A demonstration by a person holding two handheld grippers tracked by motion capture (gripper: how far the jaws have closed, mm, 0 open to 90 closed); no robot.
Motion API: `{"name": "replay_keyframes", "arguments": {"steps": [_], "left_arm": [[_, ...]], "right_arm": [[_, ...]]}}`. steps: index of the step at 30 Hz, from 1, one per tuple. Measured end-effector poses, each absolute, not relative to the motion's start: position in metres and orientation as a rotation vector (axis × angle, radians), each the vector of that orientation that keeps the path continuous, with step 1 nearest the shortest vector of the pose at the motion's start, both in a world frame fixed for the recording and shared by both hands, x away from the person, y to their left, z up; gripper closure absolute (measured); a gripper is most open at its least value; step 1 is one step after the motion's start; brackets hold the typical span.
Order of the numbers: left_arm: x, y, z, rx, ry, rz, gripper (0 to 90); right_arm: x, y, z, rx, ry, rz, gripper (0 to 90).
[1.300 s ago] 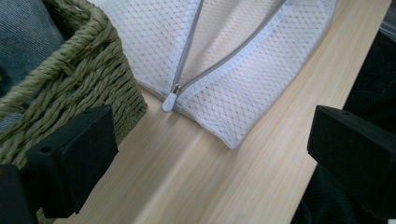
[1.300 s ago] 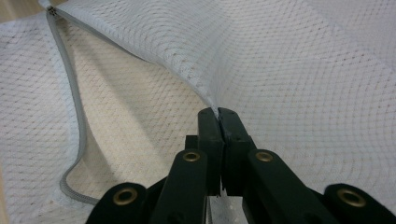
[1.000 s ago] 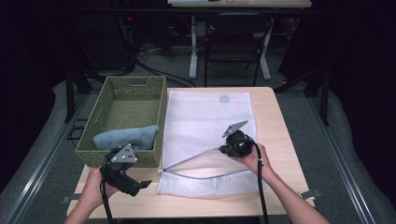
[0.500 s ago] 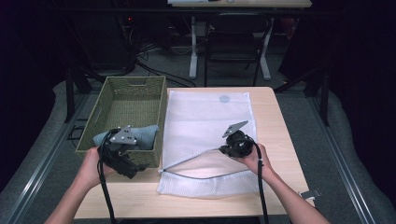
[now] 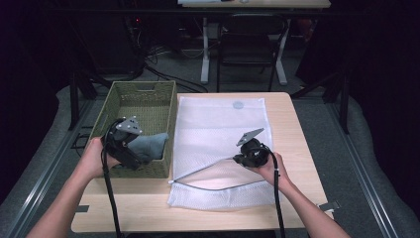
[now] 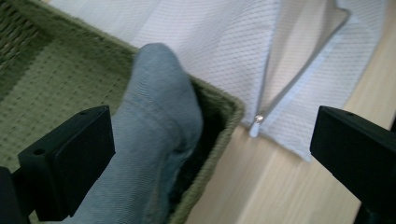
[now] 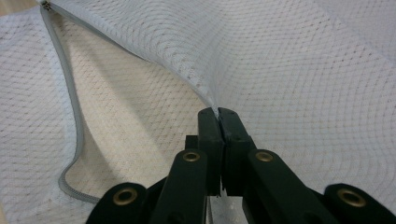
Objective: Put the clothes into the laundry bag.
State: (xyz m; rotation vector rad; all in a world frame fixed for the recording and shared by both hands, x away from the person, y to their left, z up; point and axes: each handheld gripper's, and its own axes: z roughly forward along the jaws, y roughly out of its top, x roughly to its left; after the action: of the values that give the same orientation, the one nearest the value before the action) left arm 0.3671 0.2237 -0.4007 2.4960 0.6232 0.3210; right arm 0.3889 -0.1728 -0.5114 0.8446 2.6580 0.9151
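Note:
A white mesh laundry bag (image 5: 223, 124) lies flat on the table, its zipped mouth (image 5: 218, 184) gaping at the near end. My right gripper (image 5: 238, 159) is shut on the bag's upper layer (image 7: 280, 60), and its jaws pinch the mesh edge (image 7: 218, 114) and hold it off the lower layer. A grey sock (image 5: 149, 144) lies in the near right corner of the green woven basket (image 5: 141, 94). My left gripper (image 5: 132, 157) hovers over that corner with its jaws wide open. In the left gripper view the sock (image 6: 154, 121) sits between the jaws, close to the left one.
The basket's right wall (image 6: 219, 112) runs beside the bag's left edge (image 6: 224, 42). Bare wooden tabletop (image 5: 148, 208) shows in front of the basket and bag. Dark floor, table legs and cables lie beyond the far edge.
My left gripper rose from the table's front left and moved forward over the basket's near corner, above the sock. The right gripper and the bag stayed still.

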Motion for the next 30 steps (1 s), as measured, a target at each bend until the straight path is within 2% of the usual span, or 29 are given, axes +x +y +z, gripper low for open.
{"name": "replay_keyframes", "arguments": {"steps": [8,25,30], "left_arm": [[0.389,0.23,-0.403,2.562,0.675,0.336,0.0],[0.423,0.232,-0.43,2.729,0.708,0.269,0.3],[0.43,0.233,-0.438,2.754,0.721,0.233,3.9]], "right_arm": [[0.389,-0.172,-0.513,0.843,2.663,0.907,89.0],[0.389,-0.171,-0.513,0.84,2.667,0.901,89.0],[0.389,-0.171,-0.513,0.841,2.667,0.9,89.0]]}}
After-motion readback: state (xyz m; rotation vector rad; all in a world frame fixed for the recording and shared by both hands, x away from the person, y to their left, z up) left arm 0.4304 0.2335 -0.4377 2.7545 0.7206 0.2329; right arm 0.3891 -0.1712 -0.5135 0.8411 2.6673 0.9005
